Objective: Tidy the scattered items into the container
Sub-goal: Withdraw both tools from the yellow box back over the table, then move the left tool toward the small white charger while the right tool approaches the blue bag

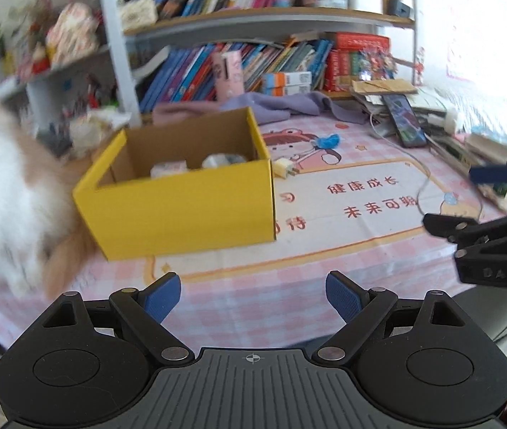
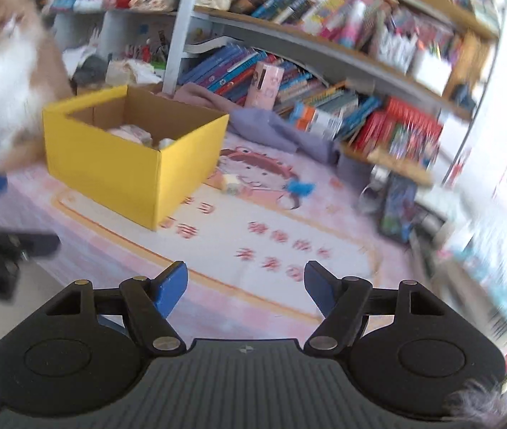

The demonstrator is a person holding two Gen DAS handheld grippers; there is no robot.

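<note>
A yellow box sits on a pink checked mat near a small blue item.

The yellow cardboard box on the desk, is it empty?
No. In the left wrist view the yellow cardboard box already holds a few pale items lying on its bottom.

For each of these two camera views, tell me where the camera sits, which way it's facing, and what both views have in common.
Left wrist view: sits on the left hand-held gripper, looking forward and down across the pink table mat at the yellow box; its own open blue fingers show, and the right hand-held gripper at the right edge.
Right wrist view: sits on the right hand-held gripper, facing the same box from further right; its own empty fingers show, and the left hand-held gripper at the left edge.
Shared: the box, the small blue item, the cream plug, the bookshelf and a fluffy animal.
</note>
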